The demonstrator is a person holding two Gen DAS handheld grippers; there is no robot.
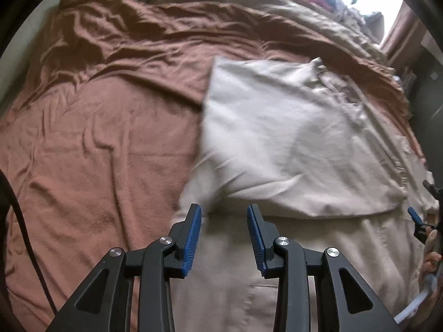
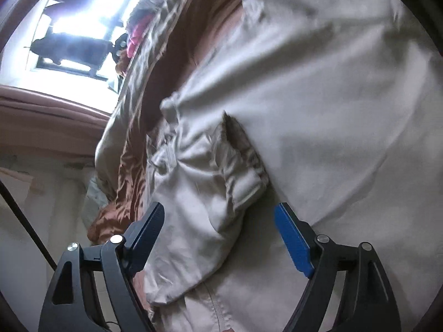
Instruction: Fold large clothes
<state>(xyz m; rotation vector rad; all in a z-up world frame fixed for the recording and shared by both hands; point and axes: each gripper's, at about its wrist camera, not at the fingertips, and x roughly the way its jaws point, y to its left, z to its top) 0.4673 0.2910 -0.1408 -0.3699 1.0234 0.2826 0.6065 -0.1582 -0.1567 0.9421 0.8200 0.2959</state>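
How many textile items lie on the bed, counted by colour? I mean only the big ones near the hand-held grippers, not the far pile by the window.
Beige: 1, the folded garment
Rust brown: 1, the blanket under it
Olive tan: 1, the cover behind the blanket
Total: 3

Plain beige garment; rust-brown blanket; black hand-held gripper, blue pads
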